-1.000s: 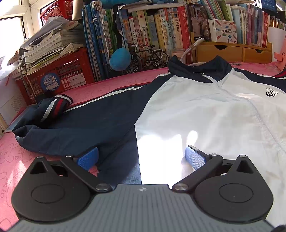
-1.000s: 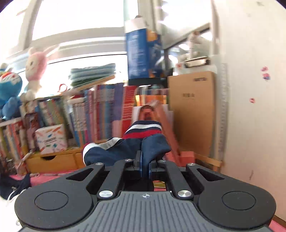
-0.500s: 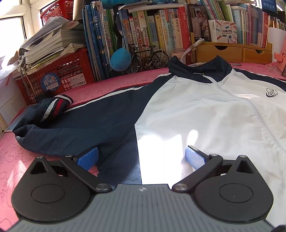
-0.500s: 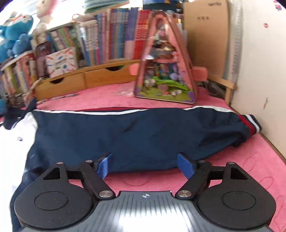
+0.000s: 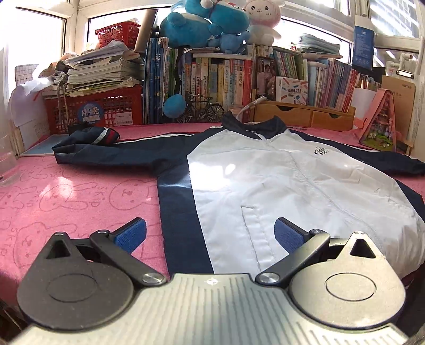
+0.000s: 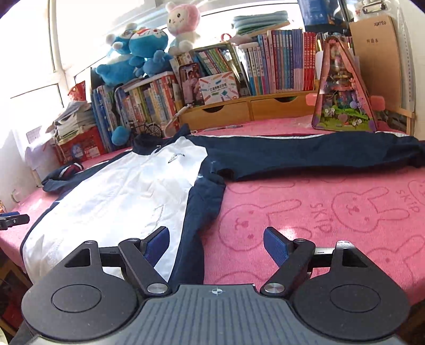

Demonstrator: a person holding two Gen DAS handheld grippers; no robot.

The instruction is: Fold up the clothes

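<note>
Left hand-held gripper [image 5: 209, 234]: jaws wide apart, nothing held; blue pads hover over the near hem of the jacket, one over the pink cover, one over the white front.
Right hand-held gripper [image 6: 216, 244]: jaws wide, pressing on nothing, having just eased slightly narrower; the navy side edge of the jacket lies between the pads, left pad over the white panel, right pad over bare pink cover.
Jacket [image 5: 279, 180]: navy and white, spread flat front-up on the table, collar at 12 o'clock from the left gripper, sleeves stretched out to 10 and 2 o'clock; small crest [image 5: 321, 151] on the chest, too small to read.
Table [image 5: 66, 196]: pink cover with rabbit outlines and the word "SKIP" [image 6: 322, 216].
Red crate [image 5: 106, 110]: 11 o'clock in the left view, round blue sticker with Chinese characters.
Books [image 6: 281, 63]: row at 12 o'clock, spines too small to read.
Brown cardboard [image 6: 377, 58]: 1 o'clock in the right view, printed brand partly legible.
Plush toys [image 5: 207, 21]: blue and pink, atop the books.
</note>
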